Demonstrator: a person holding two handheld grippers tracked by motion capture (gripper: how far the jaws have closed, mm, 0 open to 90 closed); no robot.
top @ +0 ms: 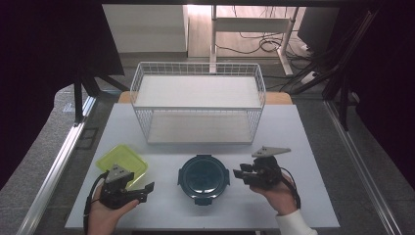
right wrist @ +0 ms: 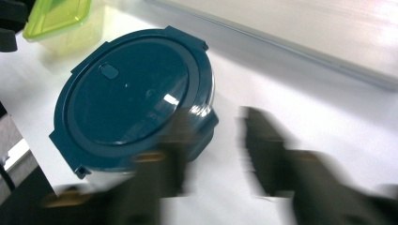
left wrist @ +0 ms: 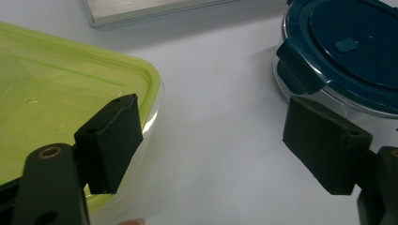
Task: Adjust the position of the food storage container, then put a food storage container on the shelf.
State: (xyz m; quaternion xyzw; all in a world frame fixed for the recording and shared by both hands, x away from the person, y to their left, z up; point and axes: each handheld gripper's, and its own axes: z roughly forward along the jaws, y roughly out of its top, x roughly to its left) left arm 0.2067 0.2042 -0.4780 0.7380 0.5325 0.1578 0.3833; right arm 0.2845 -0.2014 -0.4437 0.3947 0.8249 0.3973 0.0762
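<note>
Both containers sit unstored on the surface [top: 303,147]: released right tool [top: 243,174] at three o'clock of the blue-lidded round container [top: 203,178], released left tool [top: 146,191] by the green container [top: 122,159], wire basket [top: 198,100] unfilled.

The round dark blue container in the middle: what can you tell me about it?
The round container has a dark teal lid with clip tabs around its rim and a small oval valve on top. Its body looks like clear plastic or glass. It is closed and sits flat on the white table, in front of the wire basket, between the two grippers. Nothing touches it.
</note>
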